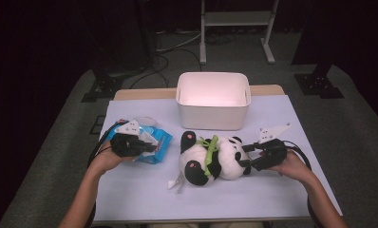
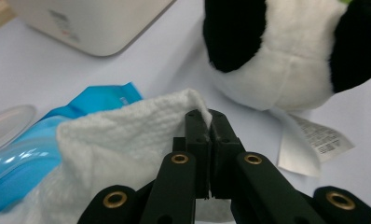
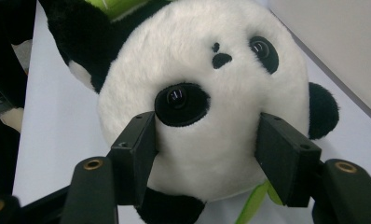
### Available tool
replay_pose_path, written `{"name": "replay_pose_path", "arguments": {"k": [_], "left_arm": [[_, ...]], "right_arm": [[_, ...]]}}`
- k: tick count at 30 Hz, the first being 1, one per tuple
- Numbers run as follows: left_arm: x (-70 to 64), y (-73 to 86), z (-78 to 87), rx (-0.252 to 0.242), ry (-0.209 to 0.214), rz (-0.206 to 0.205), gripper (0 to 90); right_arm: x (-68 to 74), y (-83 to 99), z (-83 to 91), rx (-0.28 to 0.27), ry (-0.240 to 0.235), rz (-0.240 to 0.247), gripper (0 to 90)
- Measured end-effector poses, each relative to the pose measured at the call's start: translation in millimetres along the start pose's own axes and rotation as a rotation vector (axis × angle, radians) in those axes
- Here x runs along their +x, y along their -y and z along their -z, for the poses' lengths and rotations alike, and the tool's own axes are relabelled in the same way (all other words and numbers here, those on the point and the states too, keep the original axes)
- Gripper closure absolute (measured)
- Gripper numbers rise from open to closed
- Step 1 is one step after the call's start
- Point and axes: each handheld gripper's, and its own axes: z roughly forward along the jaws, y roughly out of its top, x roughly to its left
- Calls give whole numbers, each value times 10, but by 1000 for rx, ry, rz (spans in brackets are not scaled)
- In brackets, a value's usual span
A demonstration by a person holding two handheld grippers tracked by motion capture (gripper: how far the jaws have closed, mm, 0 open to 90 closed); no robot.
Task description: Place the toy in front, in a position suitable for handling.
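Pinching a wipe from its blue pack, the left claw is clenched; the right claw, at three o'clock, straddles the panda's head to steady it.

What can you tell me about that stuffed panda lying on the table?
The panda is a soft plush toy in black and white fur, with glossy dark eyes, a stitched nose, pink paw pads and a green ribbon across its body. It lies on its side on the table, in front of the white bin. A paper tag sticks out beneath it. The right gripper has its jaws spread around the head.
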Motion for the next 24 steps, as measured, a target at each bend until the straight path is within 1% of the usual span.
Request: {"name": "replay_pose_path", "arguments": {"k": [1, 2, 5, 8, 10, 11, 13, 15, 17, 20, 21, 24], "left_arm": [[-4, -18, -7, -5, 15, -1, 890], [-14, -39, -19, -23, 34, 1, 890], [-55, -138, -61, -26, 51, -21, 890], [-92, -240, -107, -34, 78, -36, 890], [-119, -301, -139, -32, 90, -49, 890], [-135, -335, -159, -26, 100, -61, 890], [-172, -400, -199, -32, 123, -75, 890], [-205, -469, -240, -27, 137, -93, 890], [-233, -536, -282, -31, 155, -101, 890], [-275, -650, -345, -30, 175, -125, 889], [-288, -676, -360, -31, 178, -127, 889], [-328, -782, -422, -28, 200, -157, 889]], "right_arm": [[-1, 2, 0, -2, -1, 0, 380], [-1, 1, 0, -1, -1, -1, 380], [3, -2, 1, 2, 1, 1, 380], [2, 0, 1, 2, 1, 2, 380], [4, -1, 1, 2, 2, 3, 380], [4, -1, 1, 2, 2, 4, 380], [3, 0, 2, 2, 2, 5, 379], [3, 0, 1, 2, 2, 5, 379], [2, 2, 0, 0, 1, 5, 379], [3, 2, 1, 0, 2, 6, 380], [3, 3, 1, -1, 1, 6, 380], [2, 4, 1, -2, 1, 6, 379]]}}
